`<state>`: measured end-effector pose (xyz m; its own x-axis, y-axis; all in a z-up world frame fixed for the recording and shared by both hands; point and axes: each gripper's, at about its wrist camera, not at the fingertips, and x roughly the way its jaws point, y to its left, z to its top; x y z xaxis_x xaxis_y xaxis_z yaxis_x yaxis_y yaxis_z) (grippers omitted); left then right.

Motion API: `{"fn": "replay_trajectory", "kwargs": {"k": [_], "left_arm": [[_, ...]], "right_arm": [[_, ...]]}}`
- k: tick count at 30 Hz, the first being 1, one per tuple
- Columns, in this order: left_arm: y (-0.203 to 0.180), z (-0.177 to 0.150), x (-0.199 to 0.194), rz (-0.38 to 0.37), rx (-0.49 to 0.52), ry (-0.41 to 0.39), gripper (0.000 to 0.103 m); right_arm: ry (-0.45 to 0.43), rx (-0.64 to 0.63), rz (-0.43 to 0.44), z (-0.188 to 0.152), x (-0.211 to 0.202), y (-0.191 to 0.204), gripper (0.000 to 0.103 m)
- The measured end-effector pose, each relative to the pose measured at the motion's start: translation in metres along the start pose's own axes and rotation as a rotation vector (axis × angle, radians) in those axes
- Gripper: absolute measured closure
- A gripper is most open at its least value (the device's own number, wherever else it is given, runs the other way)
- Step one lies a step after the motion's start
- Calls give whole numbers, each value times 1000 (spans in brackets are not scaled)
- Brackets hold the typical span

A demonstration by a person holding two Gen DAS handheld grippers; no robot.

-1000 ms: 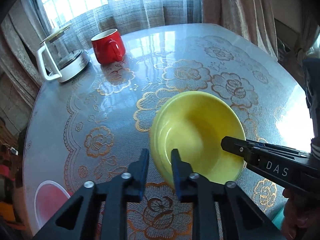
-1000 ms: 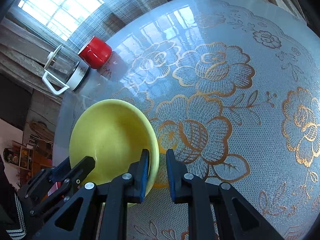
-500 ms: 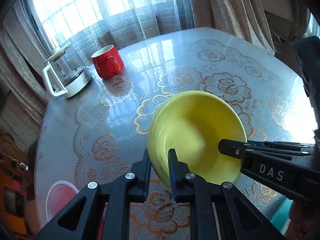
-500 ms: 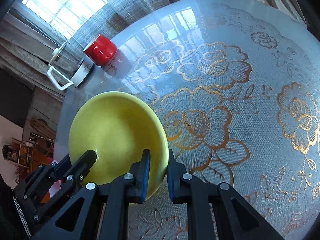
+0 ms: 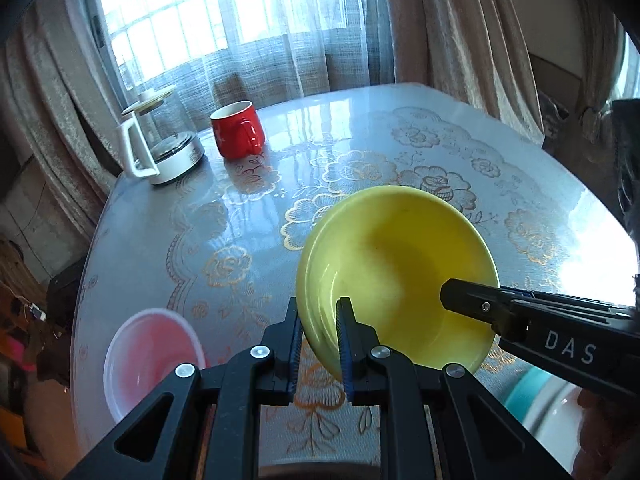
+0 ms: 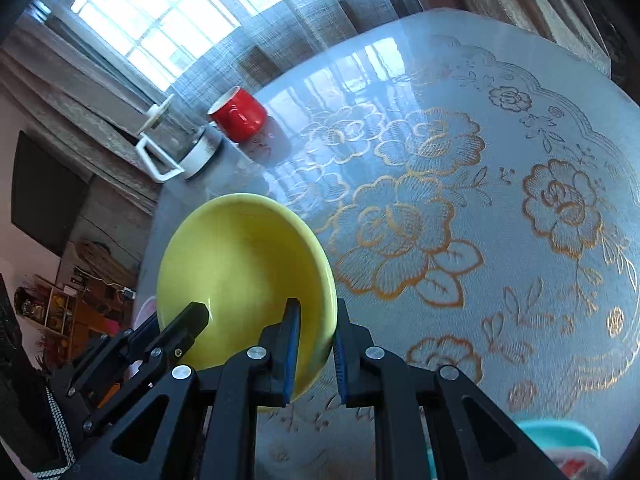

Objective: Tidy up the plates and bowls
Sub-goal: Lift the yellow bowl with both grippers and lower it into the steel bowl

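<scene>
A yellow bowl [image 5: 400,276] hangs above the table, held from both sides. My left gripper [image 5: 318,340] is shut on its left rim, one finger inside and one outside. My right gripper [image 6: 314,344] is shut on the opposite rim of the yellow bowl [image 6: 240,276]; its fingers [image 5: 472,304] reach in from the right in the left wrist view. A pink bowl [image 5: 150,356] sits on the table at the lower left. A teal-rimmed dish [image 5: 532,396] lies at the lower right, partly hidden behind the right gripper.
A red mug [image 5: 238,130] and a glass jug with a white handle [image 5: 160,148] stand at the far left of the round table [image 5: 400,152], which has a gold-flowered cover. Curtains and a window lie behind. The teal-rimmed dish [image 6: 560,436] sits near the front edge.
Both grippers have lifted the yellow bowl off the table and drawn it back toward me. The pink bowl and the teal-rimmed dish have come further into view.
</scene>
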<state>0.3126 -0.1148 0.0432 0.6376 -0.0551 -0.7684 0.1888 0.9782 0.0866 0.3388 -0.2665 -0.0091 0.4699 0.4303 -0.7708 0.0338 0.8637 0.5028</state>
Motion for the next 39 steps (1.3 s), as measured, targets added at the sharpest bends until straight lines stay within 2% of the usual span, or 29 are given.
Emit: {"fn": "replay_trajectory", "kwargs": {"k": [9, 18, 31, 39], "left_arm": [[15, -28, -37, -20, -66, -57, 86], [24, -58, -69, 1, -93, -122, 86], [31, -96, -98, -3, -132, -162, 86], [39, -117, -104, 2, -154, -155, 86]], "right_arm": [[-44, -25, 37, -21, -17, 25, 88], [-73, -23, 88, -54, -34, 37, 88], [-137, -39, 104, -93, -57, 50, 88], [-149, -70, 102, -107, -58, 60, 88]]}}
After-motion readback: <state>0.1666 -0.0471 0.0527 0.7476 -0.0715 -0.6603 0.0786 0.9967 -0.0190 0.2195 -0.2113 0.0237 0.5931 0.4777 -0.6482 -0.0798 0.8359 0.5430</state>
